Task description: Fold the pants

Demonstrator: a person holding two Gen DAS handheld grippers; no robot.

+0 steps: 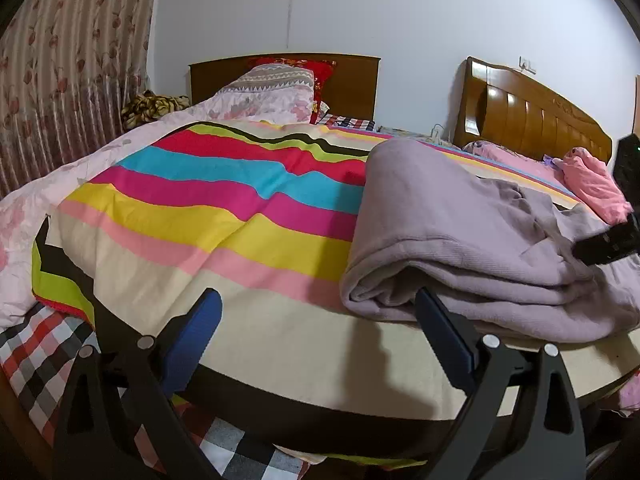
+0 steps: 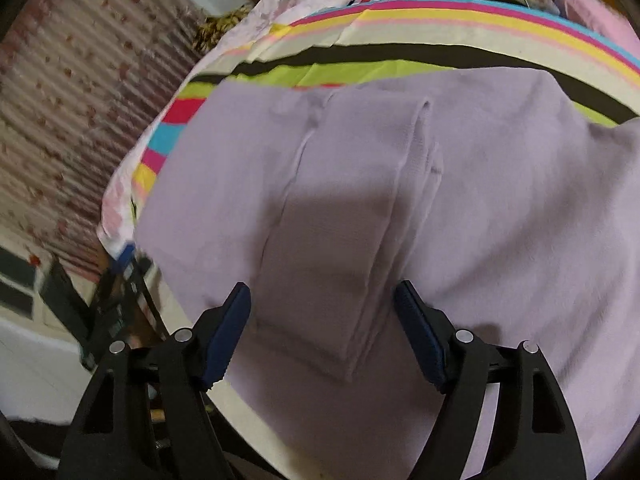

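The lilac pants [image 1: 472, 240] lie folded in layers on the striped bedspread [image 1: 224, 208], at the right of the left wrist view. My left gripper [image 1: 320, 312] is open and empty, low at the bed's near edge, its right finger touching the fold's near corner. In the right wrist view the pants [image 2: 400, 184] fill the middle, with a folded leg panel on top. My right gripper [image 2: 324, 312] is open just above that panel, holding nothing. It also shows as a black shape at the right edge of the left wrist view [image 1: 608, 244].
A pink quilt [image 1: 48, 208] and pillows [image 1: 276, 88] lie at the left and the head of the bed. A pink garment [image 1: 596, 184] lies on the second bed at the right. A floral curtain [image 1: 68, 72] hangs at the left. A checked sheet [image 1: 44, 344] shows below the bedspread.
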